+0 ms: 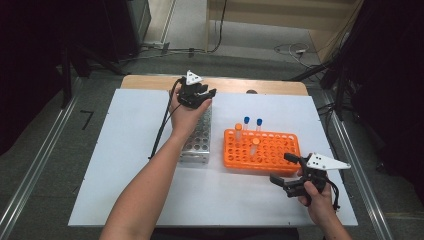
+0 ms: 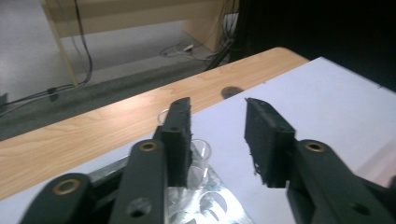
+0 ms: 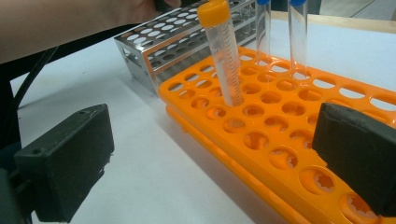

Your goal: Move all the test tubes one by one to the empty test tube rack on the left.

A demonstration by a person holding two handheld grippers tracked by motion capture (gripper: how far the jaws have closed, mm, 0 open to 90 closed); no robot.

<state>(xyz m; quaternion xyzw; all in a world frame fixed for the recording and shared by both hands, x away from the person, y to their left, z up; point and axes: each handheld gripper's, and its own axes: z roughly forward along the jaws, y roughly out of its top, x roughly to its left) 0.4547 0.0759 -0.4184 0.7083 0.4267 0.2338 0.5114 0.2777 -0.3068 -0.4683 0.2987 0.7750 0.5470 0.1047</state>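
- White sheeting covers the tabletop [image 1: 130, 165]; a bare wooden strip of it runs along the upper edge of the high view, with grey floor and loose cables beyond.
- Left tongs [image 1: 199, 97] sit at upper centre of the high view, over the far end of the metal rack [image 1: 197, 142], held in a hand whose forearm enters from the lower left.
- In the left gripper view the left tongs [image 2: 218, 140] stand partly open with a clear gap between the pads; nothing is gripped.
- Clear open tube [image 2: 198, 161]: seated in the metal rack [image 2: 219, 205] at lower centre of that view, just beside and partly behind the left-hand pad. Contact with the pad cannot be determined.
- Orange rack [image 1: 262, 150] lies right of centre in the high view, just beside the metal rack but apart from it.
- Orange rack contents: 2 orange-capped tubes [image 1: 238, 131] and 2 blue-capped tubes [image 1: 246, 122], all near its far-left corner.
- Right tongs [image 1: 287, 172] sit at lower right of the high view, at the near-right corner of the orange rack.
- In the right gripper view the right tongs [image 3: 224, 163] stand wide open and hold nothing; 1 pad is over the white sheet at lower left, the other over the orange rack [image 3: 280, 140] at lower right.
- One orange-capped tube [image 3: 222, 51] stands tilted at upper centre of that view.
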